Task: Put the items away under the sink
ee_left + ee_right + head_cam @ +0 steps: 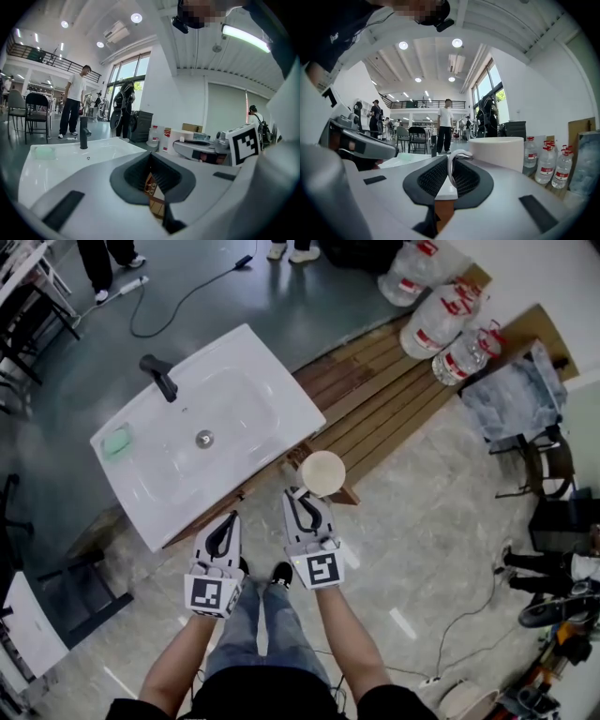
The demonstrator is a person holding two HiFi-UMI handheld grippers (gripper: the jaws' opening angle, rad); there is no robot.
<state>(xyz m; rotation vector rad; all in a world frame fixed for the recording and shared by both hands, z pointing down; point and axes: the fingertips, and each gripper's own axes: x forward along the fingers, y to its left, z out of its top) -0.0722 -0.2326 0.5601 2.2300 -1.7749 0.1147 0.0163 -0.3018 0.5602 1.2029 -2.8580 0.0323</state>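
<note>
Right now the right gripper [301, 495] has its jaws pinched on the handle [451, 165] of a white mug [322, 472], which it holds up just off the near corner of the sink [281, 390]. Beside it the left gripper [229, 517] has its jaws drawn together on nothing. On the white sink are a black faucet [159, 377] and a green sponge [116, 442]. Behind it lies a slatted wooden platform [384, 390], with large water bottles [448, 326] at its far end.

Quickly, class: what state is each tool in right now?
Left tool: shut, holding nothing.
Right tool: shut on the handle of the white mug.
</note>
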